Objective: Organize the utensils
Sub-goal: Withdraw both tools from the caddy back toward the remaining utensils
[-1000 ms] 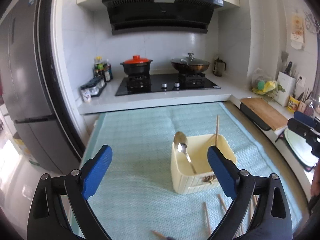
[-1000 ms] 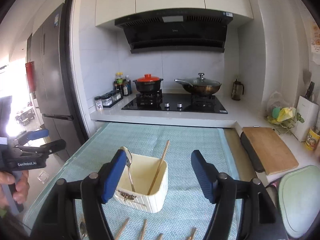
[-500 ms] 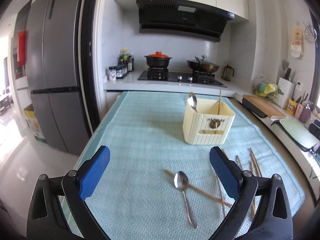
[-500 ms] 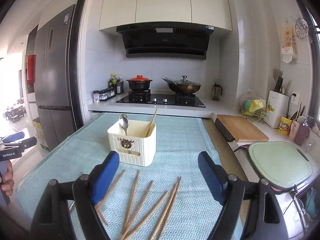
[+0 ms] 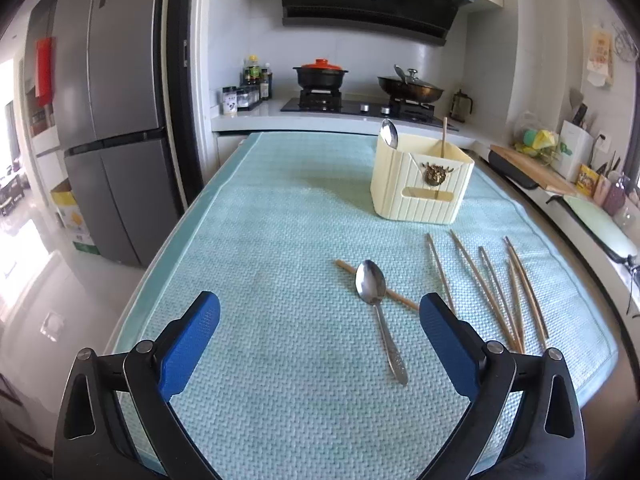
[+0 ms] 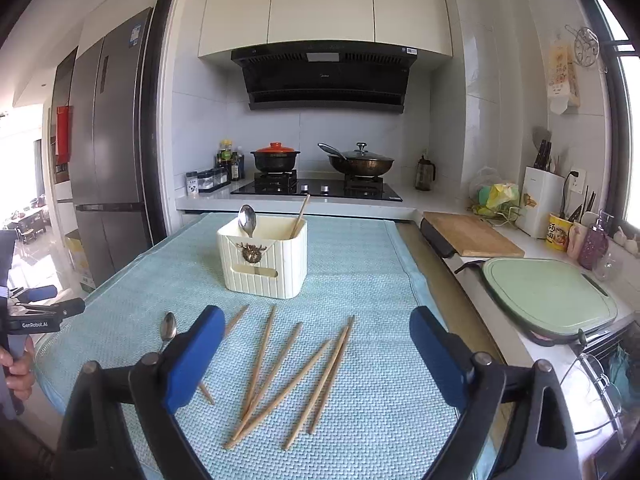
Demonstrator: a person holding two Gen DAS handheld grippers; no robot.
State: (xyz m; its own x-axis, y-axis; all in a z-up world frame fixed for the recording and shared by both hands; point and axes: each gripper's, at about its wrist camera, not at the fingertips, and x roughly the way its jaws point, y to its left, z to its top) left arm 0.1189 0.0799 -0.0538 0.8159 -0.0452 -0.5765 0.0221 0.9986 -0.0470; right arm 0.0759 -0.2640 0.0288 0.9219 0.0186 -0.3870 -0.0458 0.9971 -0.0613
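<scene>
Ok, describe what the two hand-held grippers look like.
Each hand-held gripper, left and right, has a black Y-shaped frame with silver pivot bolts and two fingers faced with textured blue pads. From the right wrist view, the left one's black body carries white "GenRobot.AI" lettering.

Daylit white-tiled kitchen: grey fridge [image 5: 116, 120], black range hood [image 6: 324, 76], white cabinets [image 6: 324, 4].

A loose chopstick [image 5: 377, 287] ran partly hidden beneath the spoon [image 5: 378, 307] on the table, while the right tool's near finger [image 6: 191, 357] covered the spoon's handle. The holder [image 6: 264, 261] concealed the lower ends of its standing utensils.
</scene>
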